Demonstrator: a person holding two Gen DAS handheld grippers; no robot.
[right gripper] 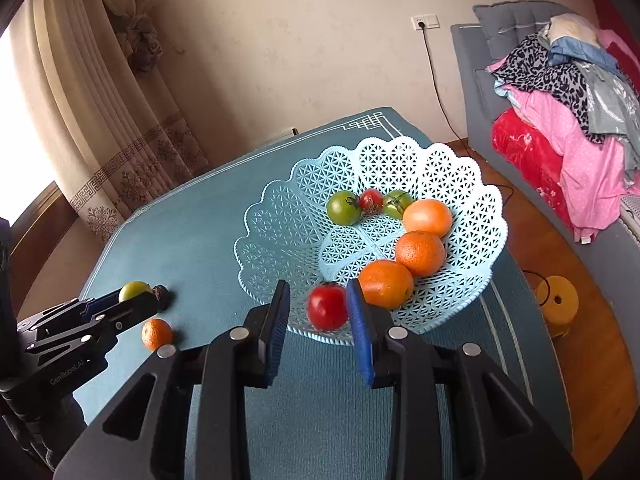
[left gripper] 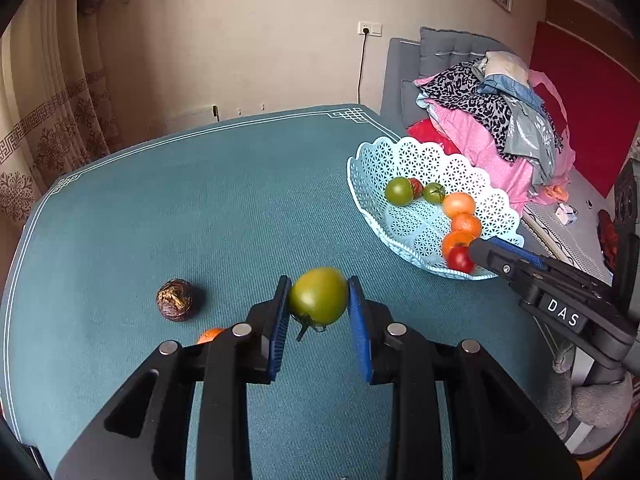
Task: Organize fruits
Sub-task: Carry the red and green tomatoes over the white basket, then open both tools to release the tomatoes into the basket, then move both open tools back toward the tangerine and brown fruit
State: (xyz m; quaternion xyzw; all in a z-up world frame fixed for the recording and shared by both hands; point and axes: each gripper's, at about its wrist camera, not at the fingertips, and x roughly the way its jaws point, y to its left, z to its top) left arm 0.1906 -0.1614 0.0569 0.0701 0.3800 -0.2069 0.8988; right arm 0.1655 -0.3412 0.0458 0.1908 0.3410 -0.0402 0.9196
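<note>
My left gripper [left gripper: 318,300] is shut on a green tomato [left gripper: 318,296], held above the teal tablecloth [left gripper: 200,208]. Below it on the cloth lie a dark wrinkled passion fruit [left gripper: 176,300] and a small orange [left gripper: 209,335]. My right gripper [right gripper: 320,308] is shut on a red tomato [right gripper: 327,306] over the near rim of the pale blue lattice basket [right gripper: 280,200]. Inside the basket are two green tomatoes [right gripper: 343,208], a small red tomato [right gripper: 371,200] and three oranges [right gripper: 420,252]. In the left wrist view the right gripper [left gripper: 472,256] reaches in from the right.
The basket [left gripper: 372,152] sits near the table's right edge. Beyond that edge stands a grey sofa with a pile of clothes [left gripper: 500,112]. A yellow object [right gripper: 558,304] lies on the wooden floor. Curtains [right gripper: 100,120] hang at the left.
</note>
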